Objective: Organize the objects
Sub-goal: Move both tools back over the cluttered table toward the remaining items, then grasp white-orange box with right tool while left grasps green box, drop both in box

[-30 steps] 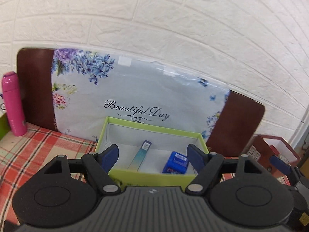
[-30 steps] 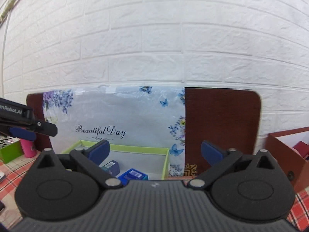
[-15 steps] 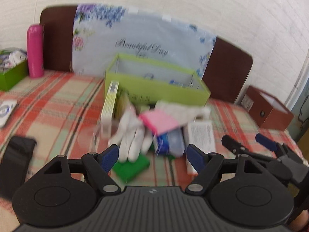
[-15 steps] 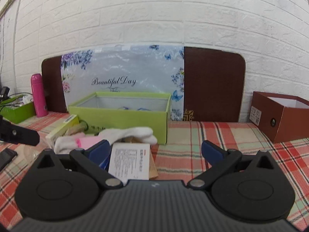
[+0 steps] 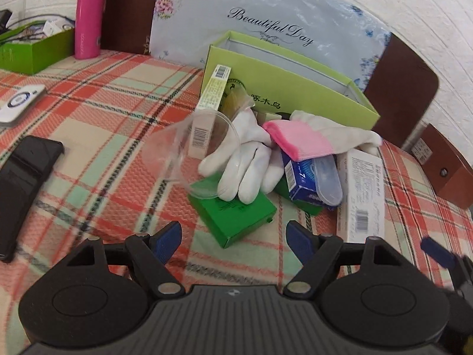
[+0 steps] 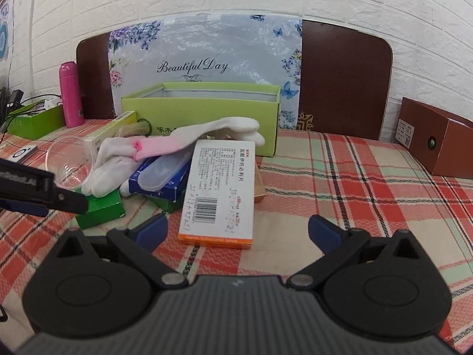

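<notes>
Green carton (image 5: 236, 216): flat on the plaid cloth, directly ahead of the left gripper (image 5: 233, 238), under the white glove (image 5: 245, 159) fingers; long axis diagonal to the jaws. Left gripper nearer, jaws wide, empty. Right gripper (image 6: 238, 227): wide, empty, facing the white medicine box (image 6: 220, 189) right of the carton.

Both grippers look alike: the left gripper (image 5: 233, 235) and right gripper (image 6: 238, 230) have blue-padded fingers (image 5: 165, 238) on black angled links, silver pivot screws, two round black discs, and a ribbed grey housing along the lower frame.
</notes>
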Demonstrator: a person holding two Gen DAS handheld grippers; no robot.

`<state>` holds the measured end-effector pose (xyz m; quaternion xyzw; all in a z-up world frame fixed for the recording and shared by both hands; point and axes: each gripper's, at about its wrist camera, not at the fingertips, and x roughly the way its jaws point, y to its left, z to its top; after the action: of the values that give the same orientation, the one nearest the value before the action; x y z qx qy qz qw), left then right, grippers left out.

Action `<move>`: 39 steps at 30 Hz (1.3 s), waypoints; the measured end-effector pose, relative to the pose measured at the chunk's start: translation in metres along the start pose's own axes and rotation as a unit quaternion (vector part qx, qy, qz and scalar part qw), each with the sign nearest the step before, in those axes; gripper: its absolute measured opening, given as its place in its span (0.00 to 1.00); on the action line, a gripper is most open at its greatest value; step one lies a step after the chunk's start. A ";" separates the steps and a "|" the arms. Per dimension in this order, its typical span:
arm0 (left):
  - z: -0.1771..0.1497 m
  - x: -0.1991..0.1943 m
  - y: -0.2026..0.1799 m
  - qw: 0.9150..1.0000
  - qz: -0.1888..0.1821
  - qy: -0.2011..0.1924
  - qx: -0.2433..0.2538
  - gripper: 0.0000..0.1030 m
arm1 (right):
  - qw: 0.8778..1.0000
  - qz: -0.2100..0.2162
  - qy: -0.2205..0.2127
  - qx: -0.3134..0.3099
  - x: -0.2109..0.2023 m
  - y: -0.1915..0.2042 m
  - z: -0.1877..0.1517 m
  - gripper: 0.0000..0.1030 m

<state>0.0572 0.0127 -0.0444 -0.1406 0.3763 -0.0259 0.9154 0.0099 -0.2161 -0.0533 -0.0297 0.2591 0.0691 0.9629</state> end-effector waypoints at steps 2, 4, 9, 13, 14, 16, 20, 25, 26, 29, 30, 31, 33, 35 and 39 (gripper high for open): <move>0.004 0.016 -0.006 1.000 0.006 0.008 -0.014 0.78 | 1.000 0.000 0.002 -0.002 0.000 0.001 -0.001 1.00; 0.008 0.027 -0.010 1.000 0.015 0.001 -0.020 0.78 | 1.000 0.000 0.005 0.000 0.000 0.000 -0.002 1.00; 0.019 0.039 -0.006 0.999 0.039 -0.017 -0.032 0.78 | 1.000 0.001 0.016 0.008 0.004 -0.003 -0.003 1.00; 0.016 0.030 -0.003 0.999 0.018 0.004 0.040 0.67 | 1.000 0.008 0.024 -0.005 0.013 0.003 -0.003 1.00; 0.012 0.024 0.000 0.998 -0.001 0.014 0.058 0.67 | 1.000 0.010 0.023 -0.012 0.015 0.004 -0.003 1.00; 0.002 0.010 0.004 0.995 -0.028 0.030 0.090 0.67 | 0.999 0.008 0.025 -0.025 0.022 0.008 -0.001 1.00; -0.017 -0.013 0.012 0.993 -0.045 0.042 0.097 0.68 | 0.999 -0.004 0.030 -0.037 0.040 0.012 0.003 0.94; -0.022 -0.023 0.011 0.994 -0.040 0.046 0.087 0.69 | 0.998 0.012 0.055 -0.014 0.045 0.005 0.001 0.64; -0.023 -0.024 0.010 0.994 -0.035 0.048 0.092 0.70 | 0.998 0.017 0.058 -0.012 0.041 0.003 0.000 0.64; -0.024 -0.023 0.007 0.993 -0.022 0.054 0.103 0.74 | 0.997 0.030 0.069 -0.003 0.024 -0.006 -0.008 0.64; -0.025 -0.023 0.006 0.993 -0.021 0.054 0.103 0.74 | 0.996 0.036 0.078 0.004 0.019 -0.010 -0.011 0.64; -0.025 -0.023 0.006 0.993 -0.023 0.053 0.102 0.74 | 0.995 0.044 0.087 0.009 0.014 -0.014 -0.015 0.64; -0.026 -0.023 0.004 0.993 -0.032 0.051 0.102 0.72 | 0.993 0.058 0.102 0.009 0.006 -0.017 -0.020 0.64; -0.025 -0.021 0.000 0.993 -0.032 0.053 0.103 0.72 | 0.993 0.053 0.102 0.001 0.000 -0.015 -0.024 0.67; -0.026 -0.020 -0.005 0.993 -0.019 0.050 0.106 0.72 | 0.995 0.037 0.087 -0.021 -0.001 -0.007 -0.020 0.78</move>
<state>0.0256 0.0045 -0.0471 -0.0482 0.4140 -0.0900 0.9045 0.0002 -0.2250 -0.0702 -0.0460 0.3416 0.1071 0.9326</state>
